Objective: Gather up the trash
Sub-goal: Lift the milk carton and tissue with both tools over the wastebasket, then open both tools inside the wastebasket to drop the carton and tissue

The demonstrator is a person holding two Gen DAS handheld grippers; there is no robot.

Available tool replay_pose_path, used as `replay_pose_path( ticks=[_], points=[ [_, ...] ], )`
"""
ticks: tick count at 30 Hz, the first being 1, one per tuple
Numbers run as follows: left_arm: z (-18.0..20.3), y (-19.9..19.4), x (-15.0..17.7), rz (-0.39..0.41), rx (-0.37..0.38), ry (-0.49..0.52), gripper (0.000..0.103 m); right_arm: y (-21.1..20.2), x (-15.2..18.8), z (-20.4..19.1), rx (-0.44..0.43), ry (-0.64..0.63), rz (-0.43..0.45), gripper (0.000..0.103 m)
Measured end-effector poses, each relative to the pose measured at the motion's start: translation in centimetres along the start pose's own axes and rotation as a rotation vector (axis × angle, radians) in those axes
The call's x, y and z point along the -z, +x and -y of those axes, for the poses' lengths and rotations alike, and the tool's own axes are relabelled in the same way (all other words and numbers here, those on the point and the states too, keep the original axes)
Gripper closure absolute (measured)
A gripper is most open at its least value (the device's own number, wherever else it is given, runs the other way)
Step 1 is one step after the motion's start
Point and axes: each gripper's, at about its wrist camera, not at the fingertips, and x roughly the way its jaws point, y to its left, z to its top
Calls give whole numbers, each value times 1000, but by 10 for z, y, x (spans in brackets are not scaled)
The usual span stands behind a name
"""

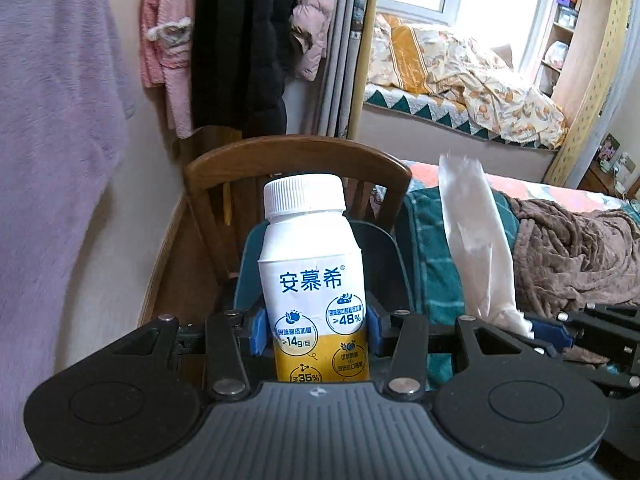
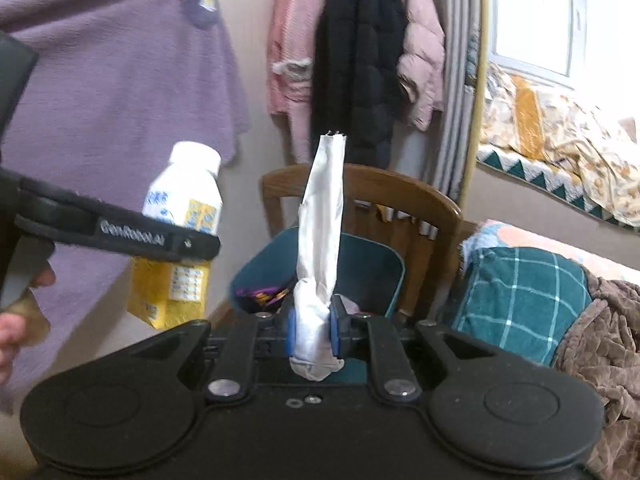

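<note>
I count two pieces of trash, one in each tool. My left gripper [image 1: 316, 330] has its blue pads pressed on either side of one white and yellow drink bottle [image 1: 310, 264], which stands upright at the centre of the left wrist view with its white cap on; the jaws are partly closed, only as wide as the bottle's body. The bottle's base is cut off behind the gripper body. My right gripper [image 2: 314, 330] is nearly closed, pinching the twisted lower end of one crumpled white wrapper [image 2: 320, 216] that sticks straight up in the middle of the right wrist view, its torn top edge against the dark coat.

From the right wrist view the bottle [image 2: 180, 232] shows at centre left, crossed by a black finger of the left gripper [image 2: 120, 232]; part of a hand [image 2: 16, 320] shows at the left edge.

One teal bin [image 2: 368, 264] sits just behind both grippers, in front of one wooden chair [image 1: 298, 156]. Its inside is mostly hidden; only something dark with purple and orange flecks shows, too blurred to name. Hanging clothes [image 1: 240, 40] fill the upper frame, blurred at the left. One bed [image 1: 560, 240] lies at right, cut off by the frame.
</note>
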Motion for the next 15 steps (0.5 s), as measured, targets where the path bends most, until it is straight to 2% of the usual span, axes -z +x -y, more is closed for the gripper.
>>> replay_pose_path(
  ticks=[4,8,15],
  points=[
    [-18,54,-31,-74,31,33,58,50,-14,2,46,38,-66,88],
    [-24,110,-48,-148,40,93,58,101,-19,6,93,75,-140,88],
    [-27,186,-52,-264,59,196,58,179,-9,6,158,94,-302,88]
  ],
)
